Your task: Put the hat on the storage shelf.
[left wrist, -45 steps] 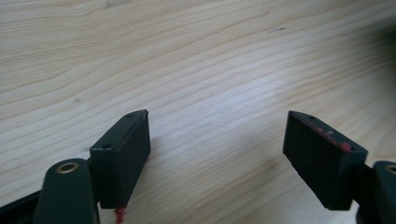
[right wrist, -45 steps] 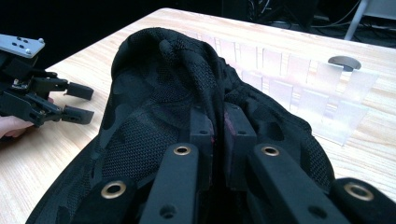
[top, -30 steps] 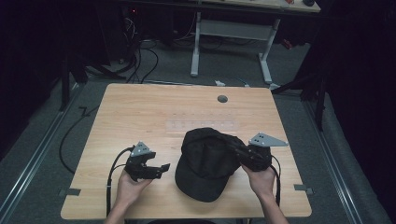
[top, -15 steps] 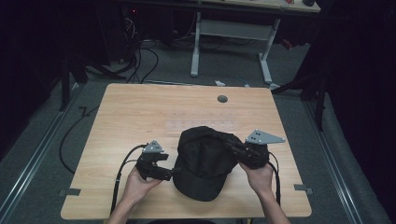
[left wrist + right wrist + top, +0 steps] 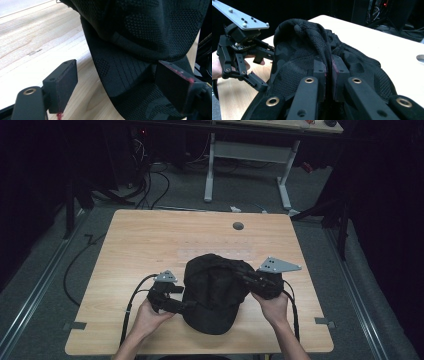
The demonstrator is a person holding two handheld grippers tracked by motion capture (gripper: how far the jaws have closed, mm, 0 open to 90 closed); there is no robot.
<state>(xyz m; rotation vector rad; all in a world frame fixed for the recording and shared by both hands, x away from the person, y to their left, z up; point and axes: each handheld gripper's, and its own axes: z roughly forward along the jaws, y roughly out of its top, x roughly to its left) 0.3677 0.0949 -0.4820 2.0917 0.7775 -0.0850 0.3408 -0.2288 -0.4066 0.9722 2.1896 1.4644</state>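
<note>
A black mesh cap (image 5: pixel 214 290) lies on the wooden table (image 5: pixel 150 240), near its front edge. My right gripper (image 5: pixel 241 273) comes in from the cap's right and is shut on a raised fold of the crown fabric (image 5: pixel 322 52); the fold stands pinched between its pads (image 5: pixel 328 72). At the cap's left, my left gripper (image 5: pixel 185 306) is open. Its two pads stand wide apart, with the brim's edge (image 5: pixel 112 75) lying between them untouched (image 5: pixel 117 85). The right gripper view has the left gripper (image 5: pixel 244 62) beside the cap, held by a hand.
A round cable hole (image 5: pixel 238 226) sits in the far part of the table. Beyond the table stands a white desk frame (image 5: pixel 250 155), and cables (image 5: pixel 150 180) lie on the floor at the back left. Dark surroundings flank both sides.
My left gripper has moved right across the table up to the cap, so the brim now lies between its open jaws. The right gripper and its fold of fabric have stayed put.
</note>
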